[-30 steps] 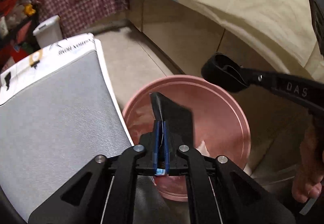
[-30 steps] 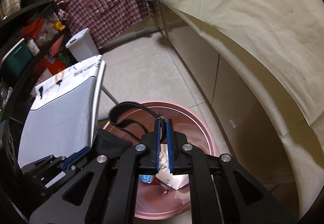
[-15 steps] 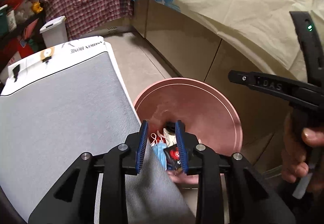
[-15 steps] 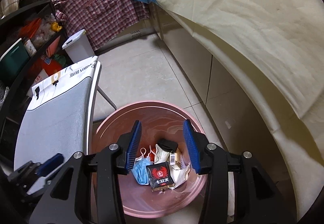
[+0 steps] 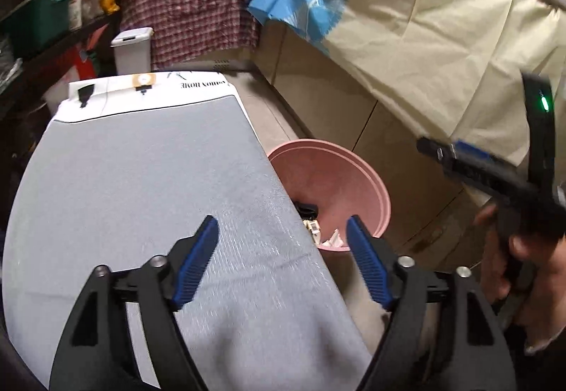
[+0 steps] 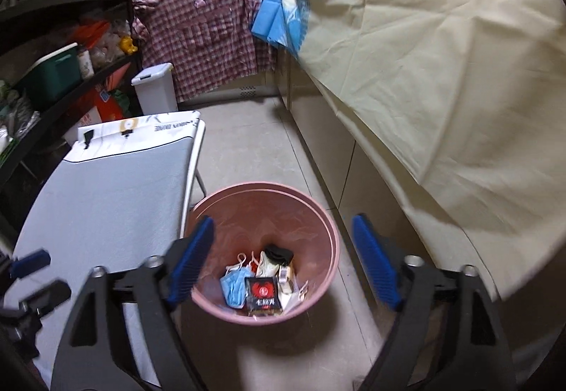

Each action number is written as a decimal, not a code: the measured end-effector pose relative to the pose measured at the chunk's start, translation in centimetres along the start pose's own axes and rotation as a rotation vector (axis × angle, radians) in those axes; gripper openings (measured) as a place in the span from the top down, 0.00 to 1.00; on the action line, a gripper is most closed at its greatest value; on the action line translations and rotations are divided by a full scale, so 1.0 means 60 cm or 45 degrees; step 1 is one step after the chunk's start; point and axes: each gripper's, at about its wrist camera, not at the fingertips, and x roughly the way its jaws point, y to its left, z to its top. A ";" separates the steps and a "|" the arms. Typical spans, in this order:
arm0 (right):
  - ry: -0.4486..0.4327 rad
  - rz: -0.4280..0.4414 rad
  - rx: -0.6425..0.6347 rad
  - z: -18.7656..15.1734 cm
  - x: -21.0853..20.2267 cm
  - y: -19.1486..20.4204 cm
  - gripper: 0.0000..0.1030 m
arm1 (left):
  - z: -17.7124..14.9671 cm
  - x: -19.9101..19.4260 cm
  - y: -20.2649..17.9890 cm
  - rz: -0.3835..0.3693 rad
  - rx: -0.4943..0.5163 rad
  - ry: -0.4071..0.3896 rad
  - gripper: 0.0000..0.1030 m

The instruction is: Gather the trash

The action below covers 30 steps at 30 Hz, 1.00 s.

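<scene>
A pink bin stands on the floor beside a grey-topped table. In it lie a blue face mask, a black packet with a red logo, a black item and white scraps. My right gripper is open and empty above the bin. My left gripper is open and empty over the table's right edge, with the bin partly hidden behind that edge. The right gripper shows at the right of the left wrist view.
A cream cloth hangs over the counter on the right. A blue cloth and a plaid shirt hang at the back. A white lidded bin and dark shelves stand on the left. Tiled floor lies between.
Both grippers opened and let go of black trash, which now lies in the bin. Both grippers then rose and drew back, the left one over the table.
</scene>
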 end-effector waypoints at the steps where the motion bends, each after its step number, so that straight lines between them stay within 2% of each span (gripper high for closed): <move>1: -0.015 -0.005 -0.002 -0.009 -0.018 0.003 0.11 | -0.003 -0.011 -0.002 -0.002 -0.005 -0.013 0.24; 6: -0.085 -0.011 0.019 -0.065 -0.112 0.007 0.07 | -0.043 -0.060 -0.020 0.014 0.009 -0.065 0.13; 8: -0.113 -0.012 0.043 -0.090 -0.148 0.004 0.05 | -0.061 -0.072 -0.025 0.044 0.020 -0.063 0.10; 11: -0.114 -0.073 0.042 -0.118 -0.175 0.013 0.05 | -0.081 -0.083 -0.028 0.101 0.025 -0.084 0.07; 16: -0.076 -0.115 -0.059 -0.128 -0.160 0.040 0.05 | -0.086 -0.071 -0.014 0.129 -0.033 -0.058 0.07; 30: -0.039 -0.093 -0.059 -0.131 -0.142 0.043 0.05 | -0.087 -0.056 -0.021 0.184 -0.011 -0.053 0.07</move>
